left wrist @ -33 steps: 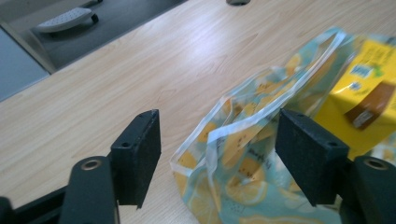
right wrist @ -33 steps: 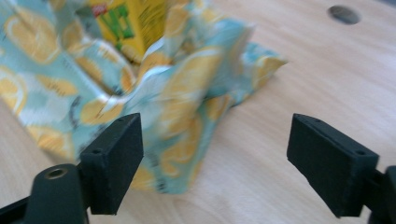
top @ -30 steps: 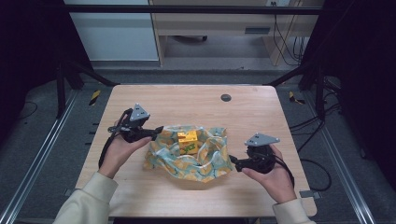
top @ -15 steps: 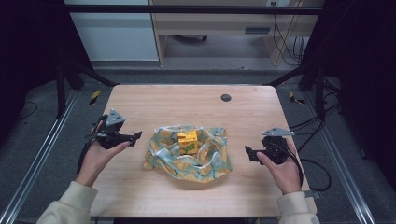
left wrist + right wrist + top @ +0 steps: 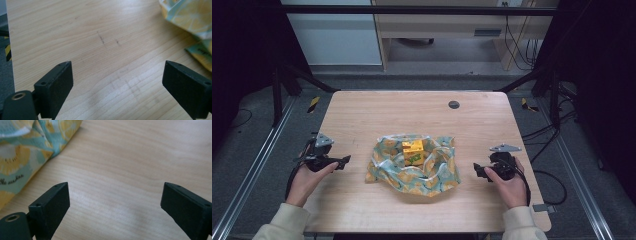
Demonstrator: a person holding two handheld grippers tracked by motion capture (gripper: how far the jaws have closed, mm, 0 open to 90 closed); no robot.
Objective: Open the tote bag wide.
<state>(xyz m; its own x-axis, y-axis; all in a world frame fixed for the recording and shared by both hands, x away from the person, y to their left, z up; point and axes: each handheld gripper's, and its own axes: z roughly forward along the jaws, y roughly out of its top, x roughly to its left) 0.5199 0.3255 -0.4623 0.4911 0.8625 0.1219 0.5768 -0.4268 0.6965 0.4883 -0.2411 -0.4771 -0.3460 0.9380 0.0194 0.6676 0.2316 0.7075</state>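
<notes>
We see both grippers w/ jaws spread, left gripper [image 5: 343, 160] & right gripper [image 5: 477, 170], flanking crumpled cloth [image 5: 412, 165]; yellow box [image 5: 413, 152] partly sunk in folds, orientation unclear.

**Things on and around the table**

A wooden table [image 5: 362, 120] sits in the middle. It is light brown with lines in the wood. Near its far edge there is a small round dark hole cover [image 5: 454, 104].

A crumpled cloth [image 5: 432, 175] lies in the middle of the table. It is blue-green with yellow fruit pictures on it. A small yellow box [image 5: 413, 151] sits on the cloth.

The floor [image 5: 257, 130] around the table is grey. A strip of yellow and black tape [image 5: 313, 104] lies on it to the left. Black cables [image 5: 542, 132] trail on the floor to the right. Behind the table stands a pale wooden cabinet [image 5: 437, 25].
</notes>
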